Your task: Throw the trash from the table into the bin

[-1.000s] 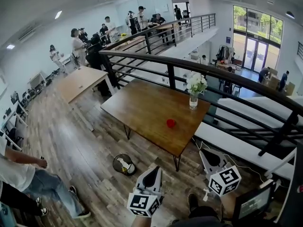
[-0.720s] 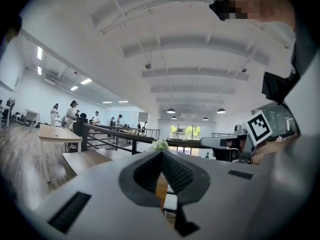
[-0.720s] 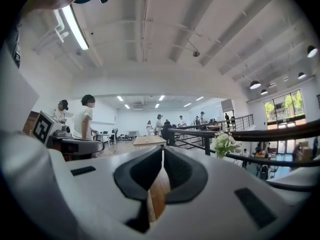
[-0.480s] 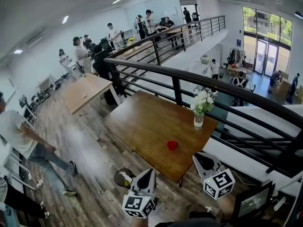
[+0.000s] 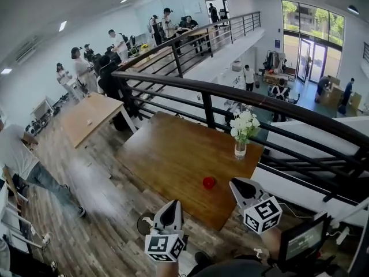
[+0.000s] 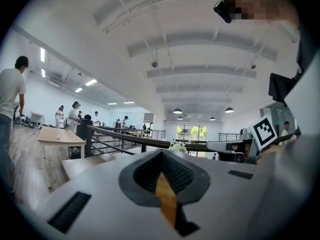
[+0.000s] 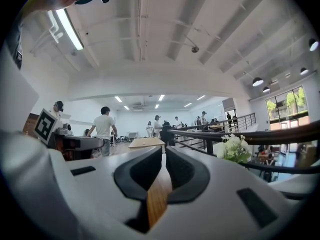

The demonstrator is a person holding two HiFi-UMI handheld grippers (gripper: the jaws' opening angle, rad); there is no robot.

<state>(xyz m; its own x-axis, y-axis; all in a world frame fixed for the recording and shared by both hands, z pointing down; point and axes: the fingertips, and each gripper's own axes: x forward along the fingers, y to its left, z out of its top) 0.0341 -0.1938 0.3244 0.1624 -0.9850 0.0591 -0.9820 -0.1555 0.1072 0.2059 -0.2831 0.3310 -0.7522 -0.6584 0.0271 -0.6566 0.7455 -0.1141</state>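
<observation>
We face the wooden table (image 5: 173,154), both grippers closed.
Our left gripper (image 5: 170,205) and right gripper (image 5: 238,185) have jaws together, holding nothing; the bin (image 5: 142,224) sits on the floor by the table's near edge; the red trash (image 5: 209,182) lies on the tabletop near the right gripper.

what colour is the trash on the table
Red. The trash on the table shows best in the head view.

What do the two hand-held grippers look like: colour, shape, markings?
The left gripper and the right gripper are alike: white, tapering bodies with dark grey pads lining the jaws. Behind the jaws each carries a white cube printed with black square markers.
</observation>
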